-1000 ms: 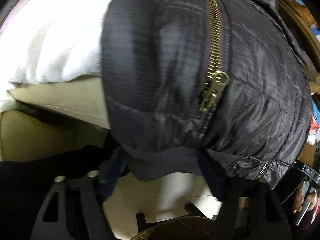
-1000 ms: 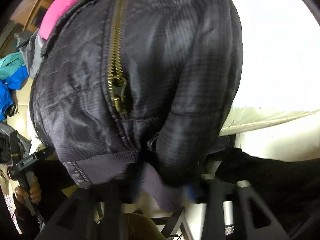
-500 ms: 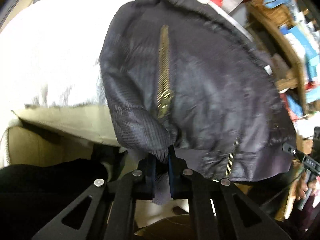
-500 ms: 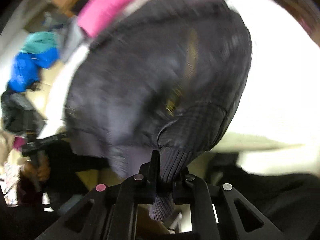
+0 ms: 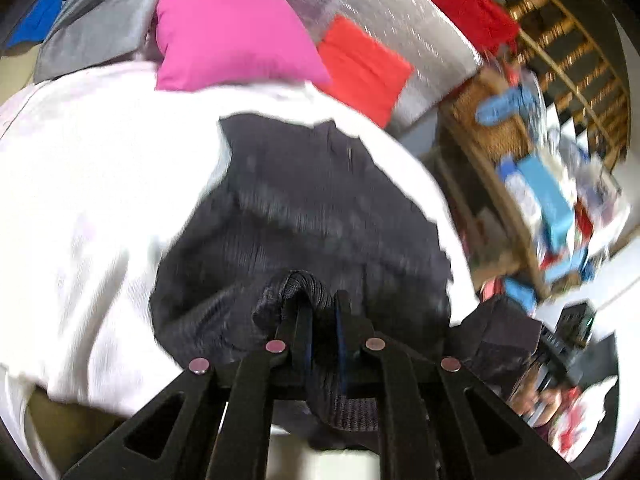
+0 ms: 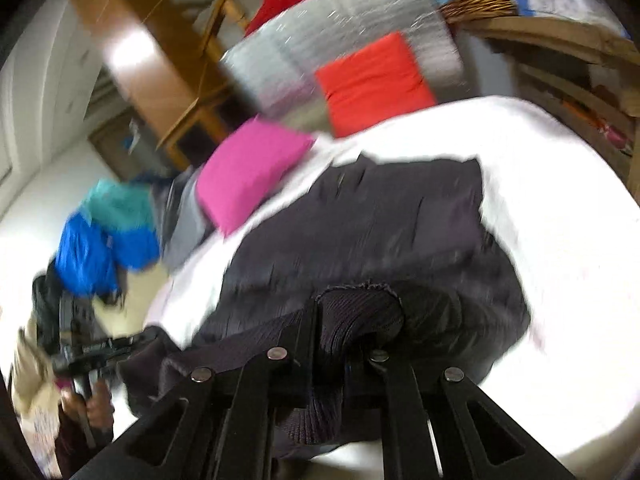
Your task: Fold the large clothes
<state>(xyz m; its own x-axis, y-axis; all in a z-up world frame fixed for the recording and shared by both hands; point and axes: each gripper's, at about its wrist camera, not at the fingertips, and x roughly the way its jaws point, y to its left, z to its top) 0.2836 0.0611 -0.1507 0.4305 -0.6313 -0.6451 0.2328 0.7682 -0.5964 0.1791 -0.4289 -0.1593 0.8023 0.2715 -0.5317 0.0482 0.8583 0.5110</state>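
Jacket point(image 5: 320, 208): dark, quilted, spread on a white bedcover point(image 5: 100, 200); fills the centre of both wrist views, its far edge toward 12 o'clock, its near ribbed hem lifted toward 6 o'clock.

Left gripper point(image 5: 322, 320): at 6 o'clock in its own view, jaws clamped on a ribbed cuff point(image 5: 298, 284) of the jacket.

Right gripper point(image 6: 340, 332): at 6 o'clock in its own view, jaws clamped on another ribbed fold point(image 6: 360, 312).

Pink cushion point(image 5: 232, 36): at 11 o'clock past the jacket in the left view, on the bedcover's far edge.

Red cushion point(image 5: 360, 68): at 1 o'clock, just beside the pink one, against a silver quilted panel point(image 5: 400, 20).

Blue-and-teal garment point(image 6: 108, 236): heaped at 9 o'clock in the right view.

Wicker shelf point(image 5: 500, 128): cluttered, at 3 o'clock in the left view. Frames are motion-blurred.
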